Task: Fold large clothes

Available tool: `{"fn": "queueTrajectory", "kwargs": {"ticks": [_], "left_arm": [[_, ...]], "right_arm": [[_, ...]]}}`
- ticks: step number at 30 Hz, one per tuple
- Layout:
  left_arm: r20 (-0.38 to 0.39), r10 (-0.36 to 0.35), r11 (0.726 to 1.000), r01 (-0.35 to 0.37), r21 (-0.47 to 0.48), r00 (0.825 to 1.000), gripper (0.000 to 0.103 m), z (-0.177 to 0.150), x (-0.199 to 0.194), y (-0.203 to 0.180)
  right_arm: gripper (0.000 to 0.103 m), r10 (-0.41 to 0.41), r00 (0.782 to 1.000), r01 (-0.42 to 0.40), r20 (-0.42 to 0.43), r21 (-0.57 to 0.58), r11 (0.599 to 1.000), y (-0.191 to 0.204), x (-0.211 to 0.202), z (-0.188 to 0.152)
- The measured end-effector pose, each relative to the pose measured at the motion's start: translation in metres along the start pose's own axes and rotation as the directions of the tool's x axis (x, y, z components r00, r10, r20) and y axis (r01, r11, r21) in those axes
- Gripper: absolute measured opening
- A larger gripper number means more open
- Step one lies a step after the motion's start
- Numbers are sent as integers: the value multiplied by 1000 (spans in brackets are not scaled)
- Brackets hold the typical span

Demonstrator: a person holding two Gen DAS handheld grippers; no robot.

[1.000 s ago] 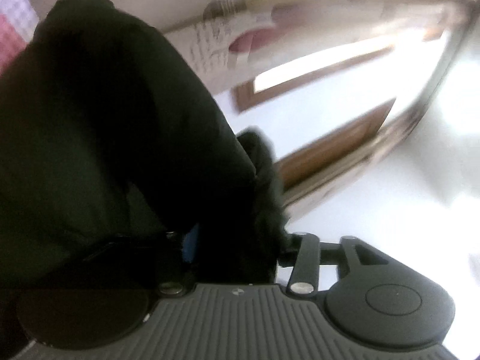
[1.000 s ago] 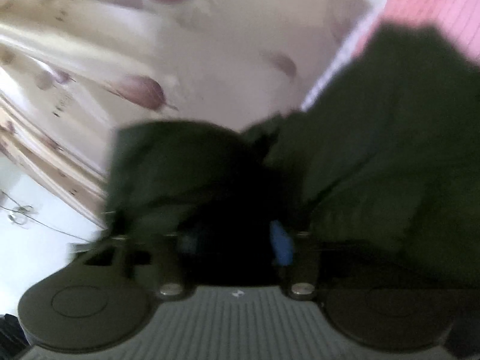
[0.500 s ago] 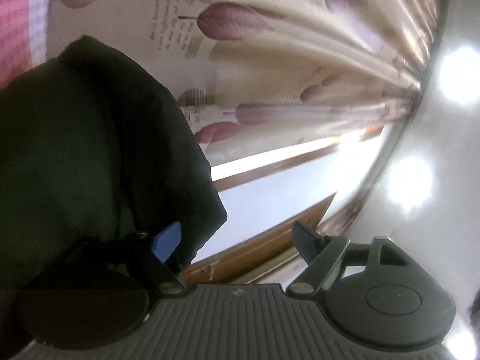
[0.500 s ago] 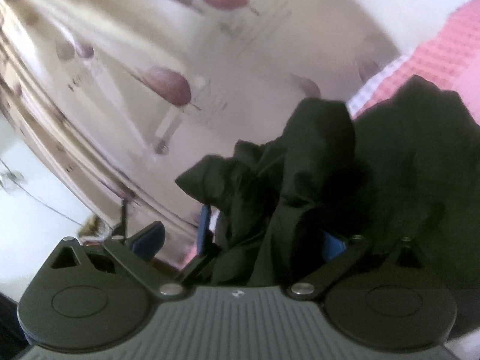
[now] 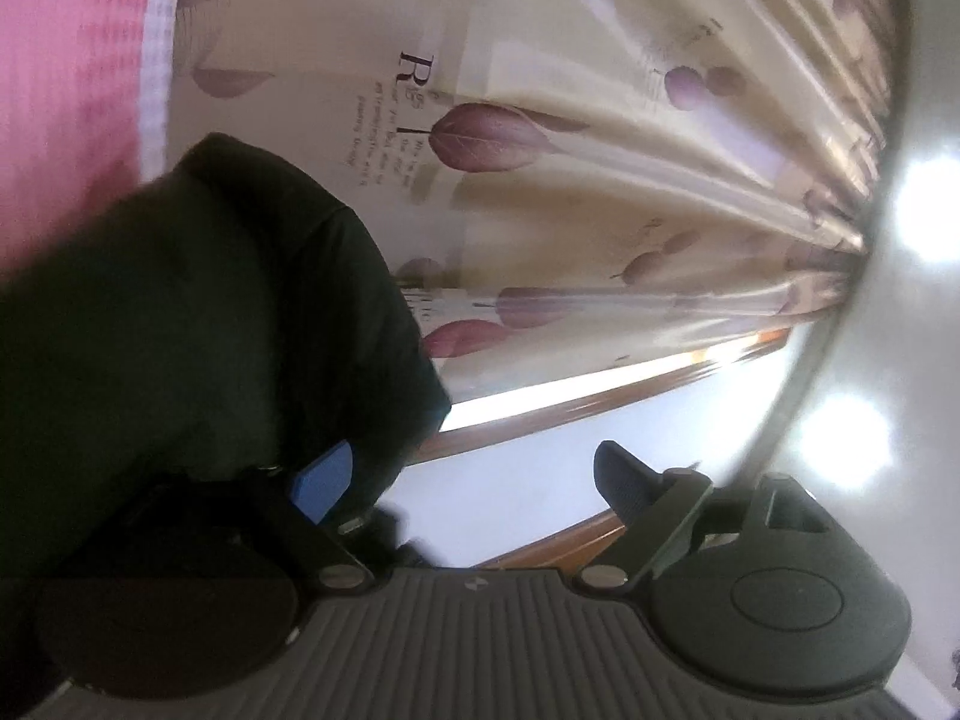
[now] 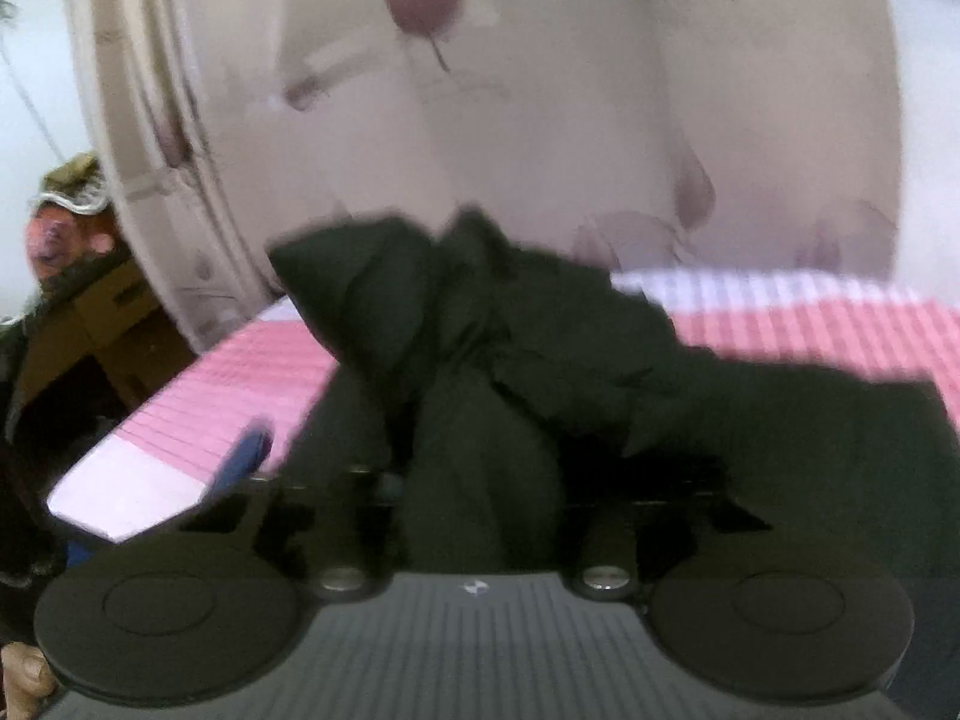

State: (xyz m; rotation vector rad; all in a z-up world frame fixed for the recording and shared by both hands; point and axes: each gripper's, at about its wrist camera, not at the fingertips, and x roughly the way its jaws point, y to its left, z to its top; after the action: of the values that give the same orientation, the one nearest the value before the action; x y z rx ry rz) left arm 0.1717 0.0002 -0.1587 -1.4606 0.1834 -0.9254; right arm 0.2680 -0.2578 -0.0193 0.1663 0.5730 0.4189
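In the left wrist view, a pink cover (image 5: 66, 90) fills the upper left corner. Below it the dark garment (image 5: 192, 324) bulks over the left half of the frame, draped against the blue-padded left finger (image 5: 324, 477). The left gripper (image 5: 474, 480) stands wide, its right finger out at lower right, apart from the cloth; nothing sits between the two. A leaf-print curtain (image 5: 600, 180) spans the top and right.

In the right wrist view, a cardboard box (image 6: 102, 312) shows at the left edge; its contents are too blurred to tell. A blue pad (image 6: 243, 456) pokes out at lower left over the pink cover (image 6: 240, 378). The garment (image 6: 492, 360) is heaped across the centre and right, lying on the cover. It runs down into the right gripper (image 6: 480, 480) and hides its right finger, so I cannot tell whether the claw grips it. The curtain (image 6: 540, 90) hangs behind.
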Motion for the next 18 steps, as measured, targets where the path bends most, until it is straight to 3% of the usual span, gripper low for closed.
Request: {"fn": "queueTrajectory", "kwargs": {"ticks": [3, 5, 8, 13, 15, 17, 18], "left_arm": [[-4, 86, 991, -85, 106, 996, 103, 6, -16, -22], [6, 160, 974, -159, 159, 987, 103, 7, -23, -31], [-22, 226, 962, -219, 162, 974, 103, 7, -21, -29], [-93, 278, 939, -250, 237, 956, 103, 0, -2, -18], [-94, 261, 947, -236, 216, 961, 103, -4, 0, -12], [-88, 253, 949, -230, 216, 963, 103, -5, 3, -10], [-89, 259, 944, -233, 235, 962, 103, -6, 3, -10]], "right_arm": [[18, 11, 999, -8, 44, -71, 997, 3, -17, 32], [15, 7, 998, 2, 70, -116, 993, 2, -32, 46], [12, -16, 994, 31, 111, -142, 989, -14, -54, 63], [12, -87, 993, 92, 81, -58, 994, -68, -64, 46], [13, -4, 999, 1, 49, 69, 998, -94, -60, 30], [26, 33, 996, -49, 77, 217, 975, -115, -65, 20], [47, 61, 995, -81, 81, 273, 959, -124, -66, 17]]}}
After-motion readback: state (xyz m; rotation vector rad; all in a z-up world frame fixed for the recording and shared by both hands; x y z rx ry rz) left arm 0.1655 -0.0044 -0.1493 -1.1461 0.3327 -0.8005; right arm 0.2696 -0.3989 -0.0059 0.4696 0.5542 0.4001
